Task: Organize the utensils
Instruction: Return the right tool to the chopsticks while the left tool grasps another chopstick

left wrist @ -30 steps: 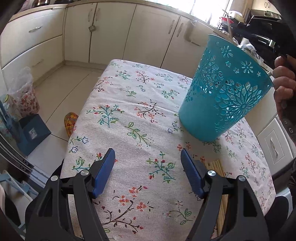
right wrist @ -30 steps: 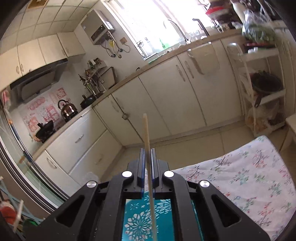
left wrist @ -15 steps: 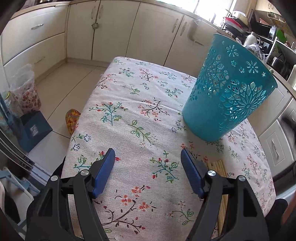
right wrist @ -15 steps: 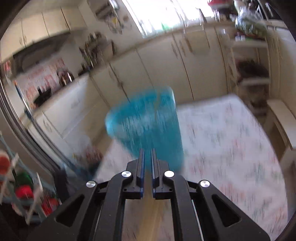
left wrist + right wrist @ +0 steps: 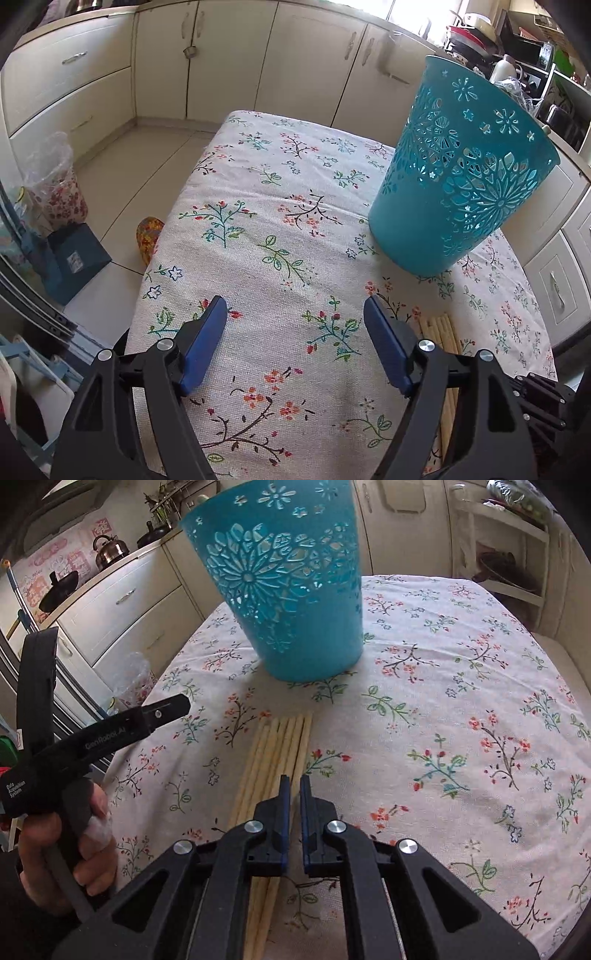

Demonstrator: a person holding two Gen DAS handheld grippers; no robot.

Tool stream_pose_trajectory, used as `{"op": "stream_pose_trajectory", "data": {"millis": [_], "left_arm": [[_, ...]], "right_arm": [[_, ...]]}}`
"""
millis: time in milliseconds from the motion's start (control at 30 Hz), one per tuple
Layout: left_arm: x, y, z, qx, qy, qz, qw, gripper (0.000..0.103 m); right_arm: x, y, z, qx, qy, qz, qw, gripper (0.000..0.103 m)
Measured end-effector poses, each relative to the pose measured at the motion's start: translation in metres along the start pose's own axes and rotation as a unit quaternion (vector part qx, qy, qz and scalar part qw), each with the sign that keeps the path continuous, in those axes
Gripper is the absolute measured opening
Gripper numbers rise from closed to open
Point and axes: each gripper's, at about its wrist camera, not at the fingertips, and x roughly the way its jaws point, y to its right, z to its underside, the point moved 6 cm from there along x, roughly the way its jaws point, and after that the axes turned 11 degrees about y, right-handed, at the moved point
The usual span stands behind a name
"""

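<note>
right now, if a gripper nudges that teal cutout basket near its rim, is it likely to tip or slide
Probably tips or skids easily: the teal basket is tall, with a base narrower than its rim. Its cutout plastic walls look thin, so likely light. The floral tablecloth under it might bunch rather than let it slide cleanly.

Basket (image 5: 280, 587) upright on table (image 5: 461, 672); chopsticks (image 5: 280, 746) flat on cloth just before it, apart.

We see the far-left stretch of the floral tablecloth (image 5: 258, 206) lying bare, open for a gripper to pass. On the right the teal basket (image 5: 461, 177) stands upright, blocking that side. Near it, a row of wooden chopsticks (image 5: 280, 746) covers the cloth; beyond them, bare cloth runs right.
</note>
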Motion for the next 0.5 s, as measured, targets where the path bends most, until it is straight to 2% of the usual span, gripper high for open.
{"op": "stream_pose_trajectory", "data": {"millis": [133,233,300,400,500], "left_arm": [[0.0,0.003,0.001,0.014,-0.002,-0.003,0.9999,0.074],[-0.008,0.016,0.003,0.049,0.002,-0.001,0.9988,0.074],[-0.016,0.034,0.01,0.069,-0.011,0.02,0.9974,0.074],[-0.019,0.057,0.02,0.103,-0.027,0.027,0.994,0.074],[-0.015,0.073,0.03,0.116,-0.049,0.028,0.9917,0.074]], "right_arm": [[0.002,-0.002,0.002,-0.01,0.002,0.0,1.0,0.006],[0.003,-0.007,0.001,-0.02,0.002,0.004,1.0,0.006],[0.0,-0.008,0.002,-0.029,0.004,0.006,1.0,0.006],[-0.002,-0.004,0.0,-0.031,0.007,0.014,0.999,0.006],[-0.006,0.005,0.0,-0.02,0.009,0.019,1.0,0.006]]}}
